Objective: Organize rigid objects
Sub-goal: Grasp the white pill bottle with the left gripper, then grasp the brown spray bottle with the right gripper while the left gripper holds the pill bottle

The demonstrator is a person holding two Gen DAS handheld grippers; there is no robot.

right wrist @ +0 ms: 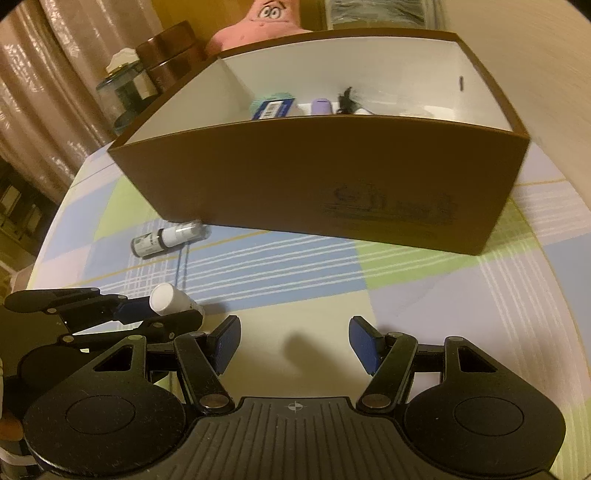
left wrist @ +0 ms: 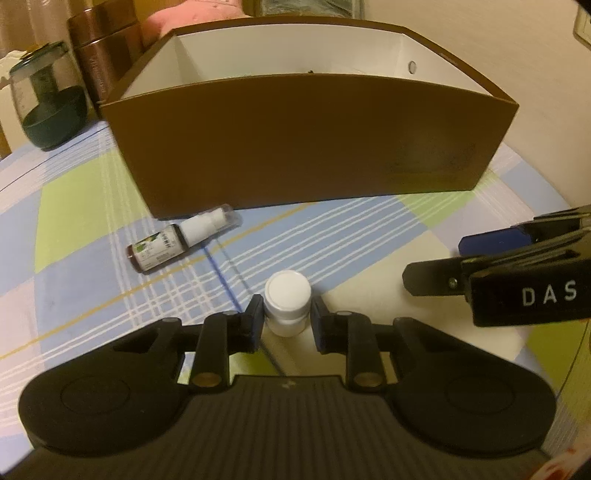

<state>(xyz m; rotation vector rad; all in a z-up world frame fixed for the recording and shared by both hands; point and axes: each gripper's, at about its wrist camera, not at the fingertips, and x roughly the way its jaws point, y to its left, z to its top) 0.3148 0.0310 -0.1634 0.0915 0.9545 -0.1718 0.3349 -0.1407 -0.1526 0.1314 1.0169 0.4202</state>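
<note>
My left gripper [left wrist: 287, 319] is shut on a small white-capped bottle [left wrist: 287, 295], held just above the checked tablecloth; the same bottle [right wrist: 166, 300] shows tilted in the right wrist view between the left gripper's fingers [right wrist: 133, 312]. A dark spray bottle [left wrist: 177, 242] with a white label lies on its side by the box's front left corner, and it also shows in the right wrist view [right wrist: 166, 238]. The brown box [left wrist: 306, 140] with a white inside stands behind; the right wrist view shows the box [right wrist: 314, 177] holding several items. My right gripper [right wrist: 293, 345] is open and empty over the cloth.
A glass teapot [left wrist: 48, 99] and a brown canister [left wrist: 105, 51] stand left of the box. A pink plush toy [right wrist: 258, 22] sits behind it. The right gripper's fingers [left wrist: 517, 266] reach in from the right of the left wrist view.
</note>
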